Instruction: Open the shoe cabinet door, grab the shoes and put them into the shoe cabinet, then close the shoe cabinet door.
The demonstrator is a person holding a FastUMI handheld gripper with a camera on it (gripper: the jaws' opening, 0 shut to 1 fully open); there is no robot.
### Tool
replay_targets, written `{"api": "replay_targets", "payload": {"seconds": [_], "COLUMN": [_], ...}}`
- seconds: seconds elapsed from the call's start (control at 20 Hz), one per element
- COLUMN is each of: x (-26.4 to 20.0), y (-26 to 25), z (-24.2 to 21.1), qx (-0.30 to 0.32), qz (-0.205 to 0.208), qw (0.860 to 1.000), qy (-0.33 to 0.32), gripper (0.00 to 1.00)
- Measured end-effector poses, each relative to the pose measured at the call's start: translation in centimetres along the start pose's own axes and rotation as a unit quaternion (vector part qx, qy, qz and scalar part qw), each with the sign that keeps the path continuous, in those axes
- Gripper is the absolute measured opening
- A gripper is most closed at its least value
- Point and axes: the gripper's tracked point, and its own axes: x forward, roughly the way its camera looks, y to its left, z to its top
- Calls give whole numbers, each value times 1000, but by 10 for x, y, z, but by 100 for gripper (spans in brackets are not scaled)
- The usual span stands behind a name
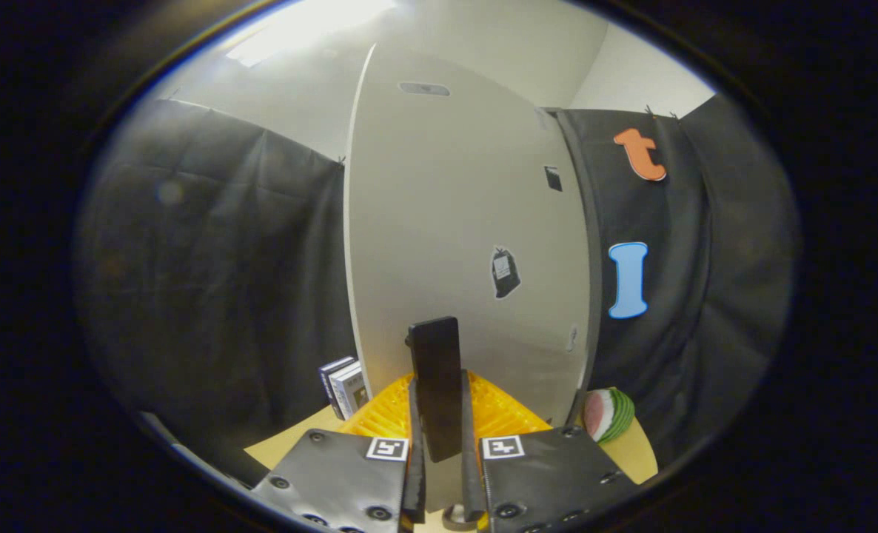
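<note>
I have the tool (443, 451) nearly closed, its two fingers (414, 444) pinching a dark upright handle (436, 385) between them, so my grip is on the shoe cabinet door (461, 244), whose pale panel rises straight ahead and fills the space beyond the fingers. Whether I am at the opening pull or the closing push I cannot tell from here: the door looks flat-on to me and I see no gap into the cabinet, nor any shoes, so I cannot say if they are already inside. My judgement is that the door step is the one in hand, and that either the shoes and the closing are all left to do, or only the last seating of the door. Low down, just beyond the fingers, an orange ribbed mat or tray (498, 414) lies at the foot of the door on the tan table (298, 444). To the left of the door stand some small boxes (346, 385), and to its right a watermelon-slice toy (608, 414) sits close to the door's edge; that toy and the orange piece look like the things a swinging door might catch
</note>
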Motion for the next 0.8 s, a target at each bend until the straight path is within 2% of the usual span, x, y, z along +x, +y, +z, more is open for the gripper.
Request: {"api": "replay_targets", "payload": {"seconds": [0.6,0.8], "x": [-55,-62], "y": [-68,-84], "z": [11,10], "qx": [-18,-10], "qz": [-79,-83], "qw": [997,997], "qy": [-3,-2], "gripper": [19,18]}}
